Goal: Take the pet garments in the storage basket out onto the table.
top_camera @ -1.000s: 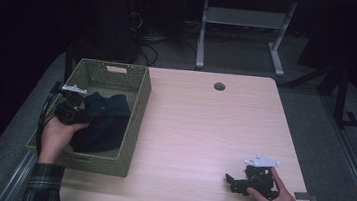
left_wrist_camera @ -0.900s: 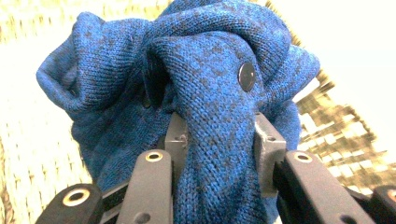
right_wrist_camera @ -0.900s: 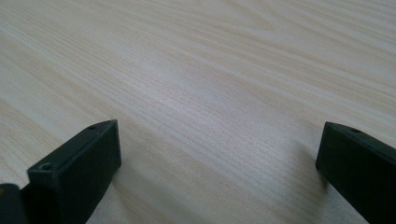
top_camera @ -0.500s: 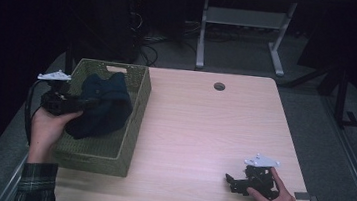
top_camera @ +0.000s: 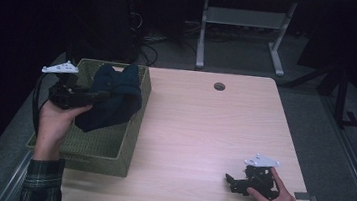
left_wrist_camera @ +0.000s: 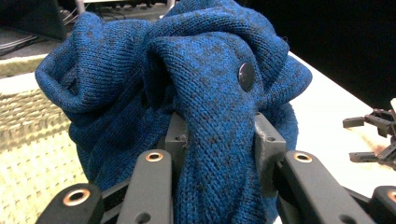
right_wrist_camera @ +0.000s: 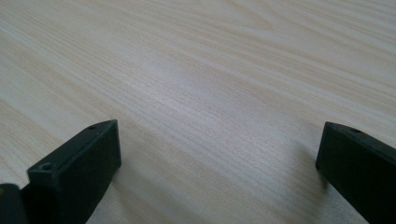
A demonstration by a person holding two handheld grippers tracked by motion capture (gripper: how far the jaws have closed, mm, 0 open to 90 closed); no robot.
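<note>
The left gripper (top_camera: 97,96) is rising out of the woven basket (top_camera: 131,125), carrying the blue knitted cardigan (top_camera: 114,99) clamped between its jaws; the garment is now hanging above the basket instead of lying inside it.

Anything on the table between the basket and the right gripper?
No: in the high view, only bare wooden tabletop lies between the basket and the right gripper.

Pale wood table (top_camera: 198,133), green woven basket (top_camera: 111,148) at its left edge
</note>
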